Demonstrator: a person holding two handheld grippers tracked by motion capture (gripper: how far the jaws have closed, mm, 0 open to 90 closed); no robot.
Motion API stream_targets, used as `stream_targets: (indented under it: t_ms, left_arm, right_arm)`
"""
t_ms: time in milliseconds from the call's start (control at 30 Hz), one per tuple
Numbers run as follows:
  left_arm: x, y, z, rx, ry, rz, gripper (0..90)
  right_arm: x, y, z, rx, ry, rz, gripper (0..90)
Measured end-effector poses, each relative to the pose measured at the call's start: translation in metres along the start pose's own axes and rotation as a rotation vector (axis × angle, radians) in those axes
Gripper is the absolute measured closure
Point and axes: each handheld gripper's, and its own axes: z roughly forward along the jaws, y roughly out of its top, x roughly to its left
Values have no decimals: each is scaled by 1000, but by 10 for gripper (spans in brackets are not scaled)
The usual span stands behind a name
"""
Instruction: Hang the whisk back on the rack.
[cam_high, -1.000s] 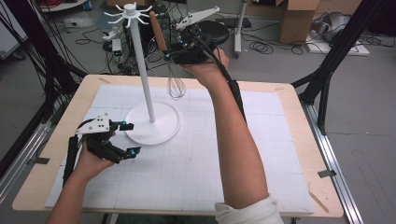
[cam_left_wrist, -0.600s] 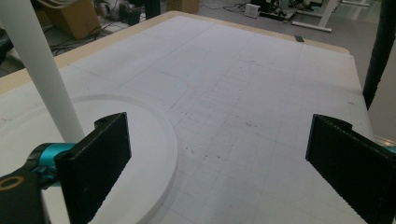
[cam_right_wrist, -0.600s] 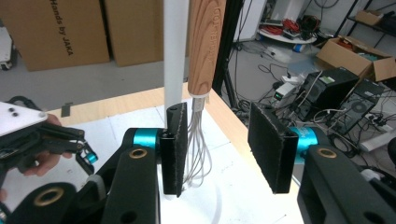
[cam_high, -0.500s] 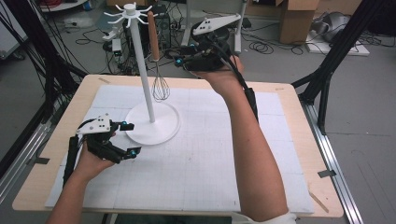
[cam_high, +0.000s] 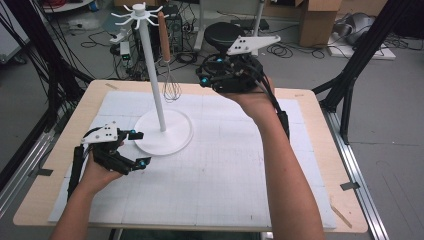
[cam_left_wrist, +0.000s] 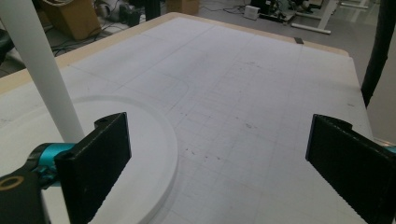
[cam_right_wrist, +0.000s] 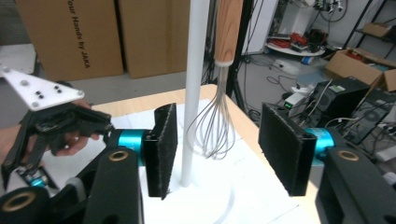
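The right tool (cam_high: 210, 76) was held above the far edge of the counter (cam_high: 310, 165) with its jaws spread wide and nothing between the pads. In the right gripper view, the gap between its jaws framed a wire whisk (cam_right_wrist: 214, 128) with a wooden handle (cam_right_wrist: 229, 30), and the white pole (cam_right_wrist: 195, 88) of a hanging stand stood just to one side of it. The whisk hung just ahead of this tool, from one of the hooks (cam_high: 137, 11) at the top of the stand, wires down and clear of the counter. It probably hung that way so that it could swing free and be taken or left from the side. The open jaws level with the wire head suggested either an approach to grasp it or a withdrawal after hanging it; I could not tell which.

The left tool (cam_high: 135, 148) rested low on the near left of the counter, jaws wide apart and empty. Just beside it, one jaw seeming to overlap the rim in the left gripper view, lay the stand's round white base (cam_left_wrist: 140, 149). That position seemed chosen to steady the stand if it tipped. A white gridded mat (cam_high: 225, 170) covered the counter under both tools.
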Motion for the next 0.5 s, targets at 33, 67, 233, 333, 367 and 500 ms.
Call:
stream_targets:
  t_ms: [33, 67, 233, 333, 367, 500]
  left_arm:
    - [0, 0, 0, 2, -1, 0, 73]
    - [0, 0, 0, 2, 0, 0, 73]
    - [1, 0, 0, -2, 1, 1, 73]
    - [0, 0, 1, 3, 2, -2, 73]
    - [0, 0, 1, 3, 2, -2, 73]
    - [-1, 0, 3, 11, -1, 2, 73]
  right_arm:
    - [0, -4, -1, 0, 0, 3, 439]
    - [1, -8, -3, 2, -2, 6, 435]
    - [1, -27, -11, -4, -1, 17, 402]
    - [1, -36, -15, -4, -8, 21, 363]
    - [1, -36, -15, -4, -8, 21, 363]
    - [7, -53, -19, 5, 7, 35, 310]
